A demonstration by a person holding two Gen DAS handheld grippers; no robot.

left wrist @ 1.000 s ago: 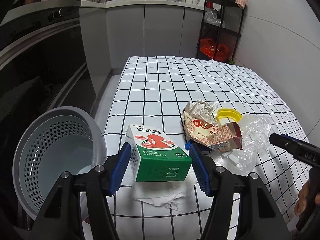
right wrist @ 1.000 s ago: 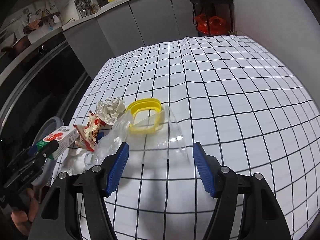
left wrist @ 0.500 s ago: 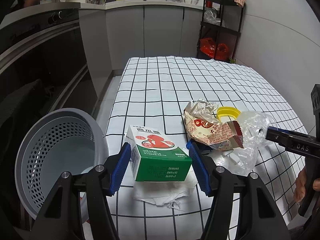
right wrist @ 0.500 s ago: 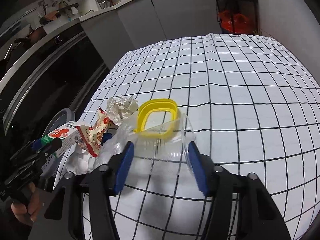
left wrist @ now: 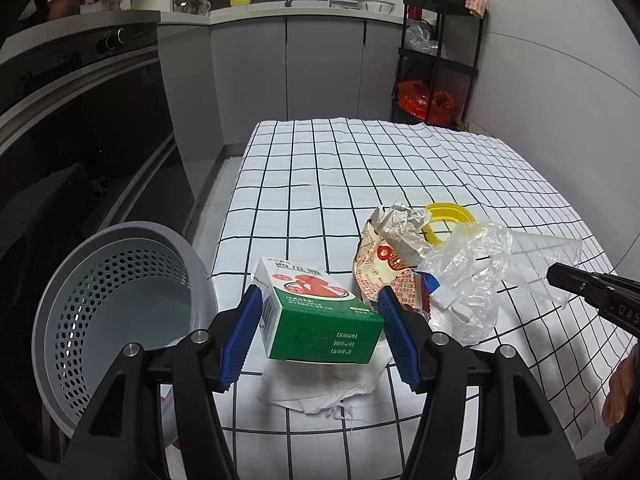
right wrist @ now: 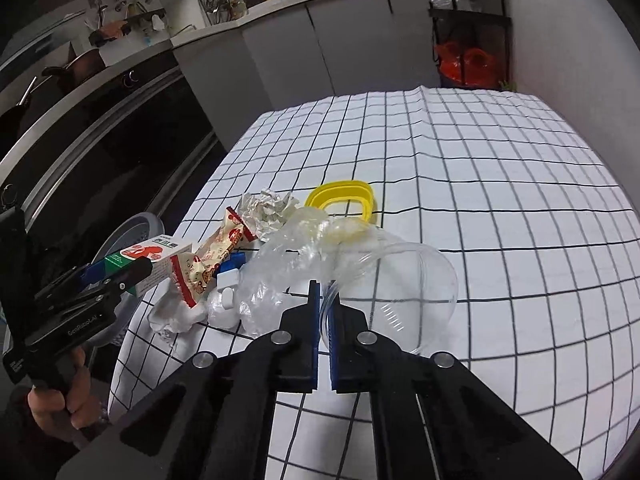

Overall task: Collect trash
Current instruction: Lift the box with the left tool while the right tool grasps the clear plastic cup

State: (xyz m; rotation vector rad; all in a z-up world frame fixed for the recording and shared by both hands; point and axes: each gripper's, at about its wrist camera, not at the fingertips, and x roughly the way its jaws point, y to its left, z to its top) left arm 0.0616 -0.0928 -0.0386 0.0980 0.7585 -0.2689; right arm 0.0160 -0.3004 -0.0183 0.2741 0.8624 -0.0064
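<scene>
Reading "DAS" on right tool (left wrist: pixel 560 278), "GenRobot.AI" on left tool (right wrist: pixel 108 276).

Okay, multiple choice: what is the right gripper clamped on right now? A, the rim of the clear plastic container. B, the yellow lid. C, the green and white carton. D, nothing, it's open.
A: in the right wrist view the right gripper has its blue pads pinched together on the rim of the clear plastic container, while the yellow lid lies apart on the cloth.
</scene>
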